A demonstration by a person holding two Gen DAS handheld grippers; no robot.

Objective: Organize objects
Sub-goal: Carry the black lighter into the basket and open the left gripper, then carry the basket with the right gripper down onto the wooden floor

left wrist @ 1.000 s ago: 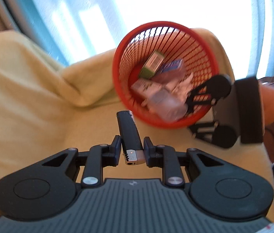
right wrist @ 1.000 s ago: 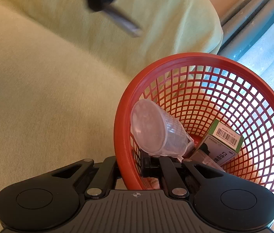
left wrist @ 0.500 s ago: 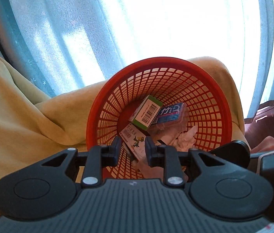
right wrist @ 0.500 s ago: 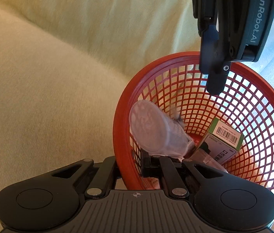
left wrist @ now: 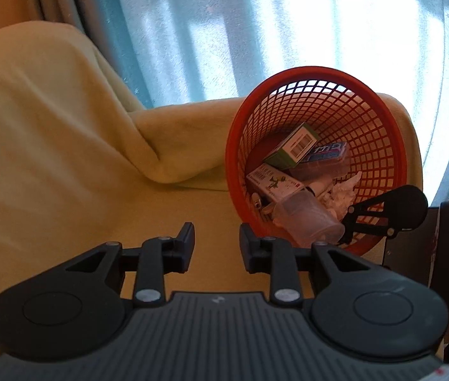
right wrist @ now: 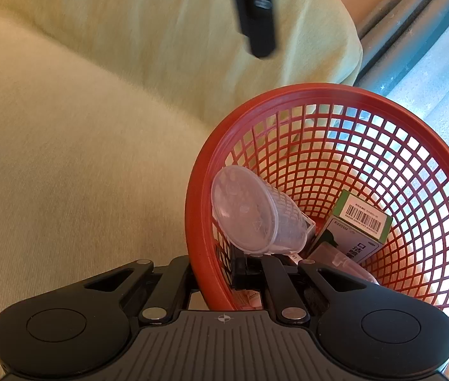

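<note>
A red mesh basket sits tilted on a yellow-green couch. It holds a clear plastic cup, a green barcode box, a white box, a blue pack and crumpled tissue. My left gripper is open and empty, left of the basket over the seat. My right gripper is shut on the basket rim, one finger outside and one inside. The cup and green box lie just beyond it.
A blue sheer curtain with a bright window hangs behind the couch. The couch back rises to the left. The left gripper's finger hangs at the top of the right wrist view.
The left gripper carried a black lighter over the basket, let it go, and has pulled back to the left, now open and empty. The right gripper kept its hold on the rim.
</note>
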